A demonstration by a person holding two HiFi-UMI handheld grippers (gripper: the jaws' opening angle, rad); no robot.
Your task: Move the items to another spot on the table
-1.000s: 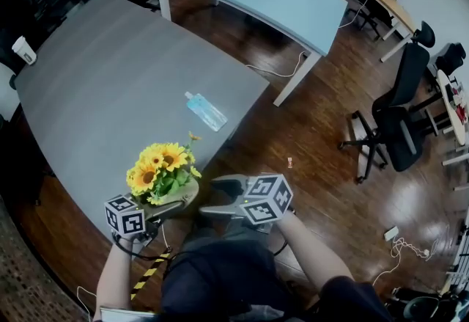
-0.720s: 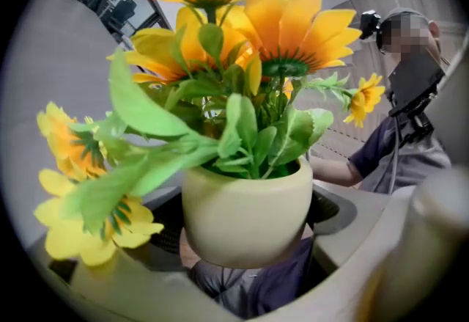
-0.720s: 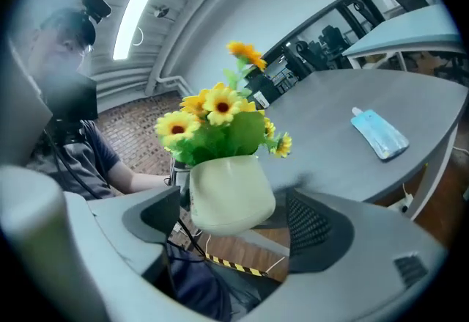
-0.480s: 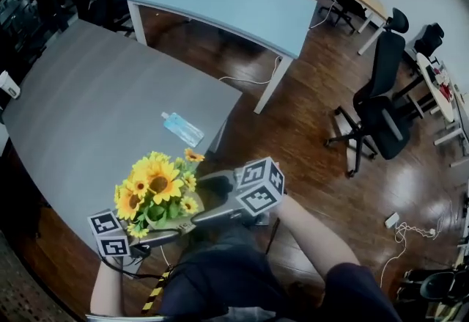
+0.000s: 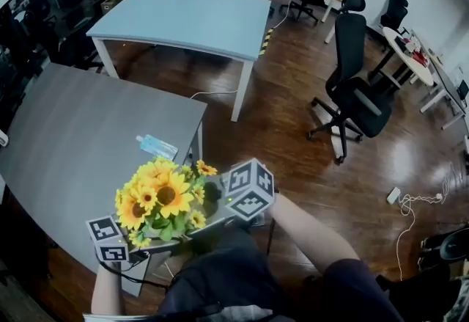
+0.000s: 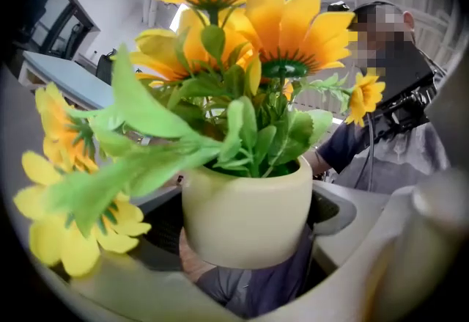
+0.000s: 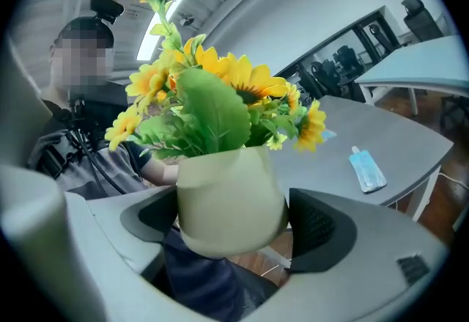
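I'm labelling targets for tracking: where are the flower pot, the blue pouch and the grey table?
flower pot [image 6: 245,218], left gripper view, front of its cream wall.
blue pouch [image 5: 156,147], head view, its middle.
grey table [image 5: 66,144], head view, bare top.

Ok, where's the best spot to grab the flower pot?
Probably the pot itself, on its smooth round wall below the rim, coming in level from the side. The sunflowers spread wide over it, so a grab from above would crush them.
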